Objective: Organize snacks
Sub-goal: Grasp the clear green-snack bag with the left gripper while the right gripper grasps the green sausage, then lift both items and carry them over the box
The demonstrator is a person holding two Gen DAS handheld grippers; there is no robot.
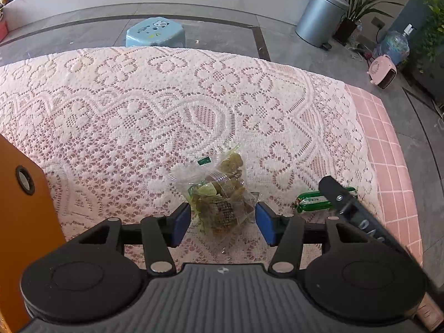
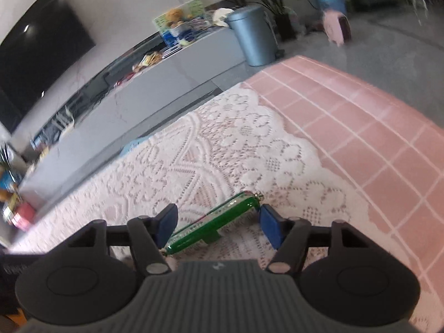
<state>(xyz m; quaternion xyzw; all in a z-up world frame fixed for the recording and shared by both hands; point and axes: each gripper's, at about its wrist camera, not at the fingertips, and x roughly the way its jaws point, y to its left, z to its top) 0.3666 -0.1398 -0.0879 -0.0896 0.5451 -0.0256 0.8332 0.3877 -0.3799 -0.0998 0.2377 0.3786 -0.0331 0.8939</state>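
Observation:
A clear bag of green-brown snacks (image 1: 222, 197) lies on the white lace tablecloth (image 1: 138, 116). My left gripper (image 1: 223, 223) is open, with the bag between its blue pads and a thin gap on each side. A green sausage stick (image 2: 213, 223) lies slantwise on the lace between the pads of my open right gripper (image 2: 217, 226). Its far tip sits close to the right pad, but nothing presses on it. In the left wrist view the same sausage (image 1: 310, 202) shows to the right of the bag, partly hidden by a black finger of the right gripper (image 1: 342, 198).
An orange box wall (image 1: 25, 222) stands at the left edge. Pink checked cloth (image 2: 360, 127) covers the table beyond the lace. Off the table are a blue stool (image 1: 155, 32), a grey bin (image 1: 319, 14), a pink heater (image 1: 384, 70) and a long low cabinet (image 2: 138, 105).

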